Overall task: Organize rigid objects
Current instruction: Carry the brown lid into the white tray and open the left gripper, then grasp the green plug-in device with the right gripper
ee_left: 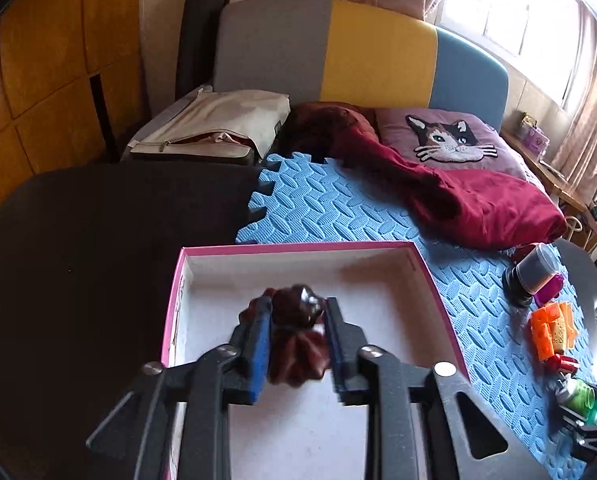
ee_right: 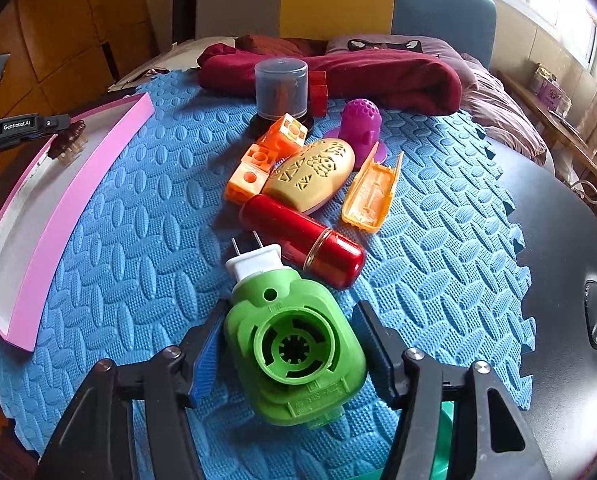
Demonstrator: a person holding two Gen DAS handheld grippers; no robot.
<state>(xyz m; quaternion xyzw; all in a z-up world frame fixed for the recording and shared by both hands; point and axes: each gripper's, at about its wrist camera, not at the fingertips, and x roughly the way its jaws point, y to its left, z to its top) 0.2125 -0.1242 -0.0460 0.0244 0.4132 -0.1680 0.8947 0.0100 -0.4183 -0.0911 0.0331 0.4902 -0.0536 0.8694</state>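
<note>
A pink-walled box (ee_left: 298, 245) with a white floor sits on the blue foam mat (ee_left: 338, 208); its side wall (ee_right: 78, 184) is at the left in the right wrist view. My left gripper (ee_left: 298, 306) hangs over the box. A dark brown hair claw clip (ee_left: 298, 332) is blurred and loose between its blue pads (ee_left: 258, 344). The clip (ee_right: 68, 142) also shows at that gripper's tip (ee_right: 58, 122). My right gripper (ee_right: 290, 312) is shut on a green plug-in device (ee_right: 294, 352) with a white two-pin plug, low over the mat. Both appear small at the far right, the device (ee_left: 578, 396) and gripper (ee_left: 590, 412).
Beyond the green device lie a red cylinder (ee_right: 302, 244), a cream oval (ee_right: 314, 172), orange blocks (ee_right: 258, 160), an orange case (ee_right: 372, 188), a purple piece (ee_right: 362, 124) and a clear-lidded tub (ee_right: 282, 84). A red cloth (ee_right: 378, 76) lies behind. A dark tabletop (ee_right: 558, 240) borders the mat.
</note>
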